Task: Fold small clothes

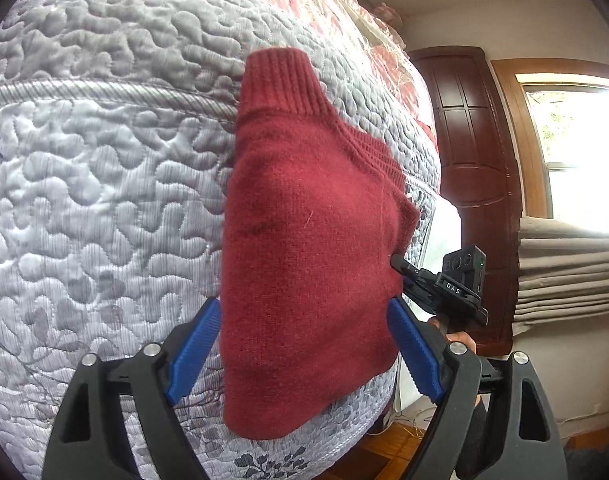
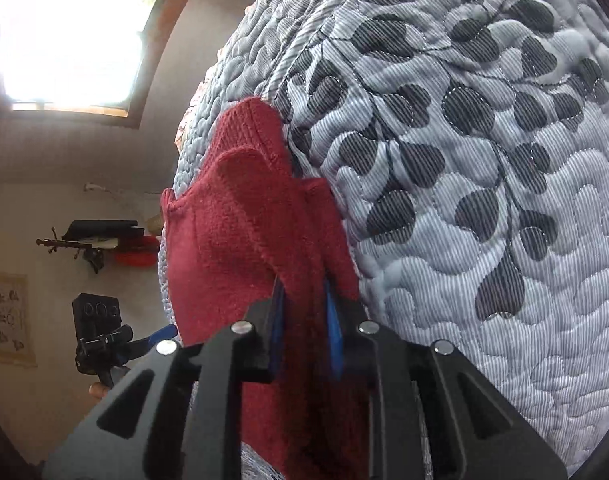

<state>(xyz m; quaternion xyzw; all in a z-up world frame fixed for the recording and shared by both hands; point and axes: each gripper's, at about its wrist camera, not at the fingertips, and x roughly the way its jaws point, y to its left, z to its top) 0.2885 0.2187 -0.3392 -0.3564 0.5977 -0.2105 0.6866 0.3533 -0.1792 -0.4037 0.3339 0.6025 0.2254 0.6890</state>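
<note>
The quilt, grey with a leaf print, covers the bed and gives a soft, slightly grippy base, so the fold should be lifted over, not dragged. On it, near the bed's edge, lies the sweater, red knit with a ribbed collar, already partly doubled on itself. The left gripper hangs over it with its blue jaws spread wide to either side of the cloth, holding nothing. The right gripper has its jaws nearly closed on a raised fold of the knit; in the left view it sits at the sweater's right edge. The step in hand looks like carrying that pinched edge across. To do it well, I would keep the pinch firm, lift enough to clear the layer below, lay the edge square to the opposite side, and let the left gripper press down the body so that it does not slide.
</note>
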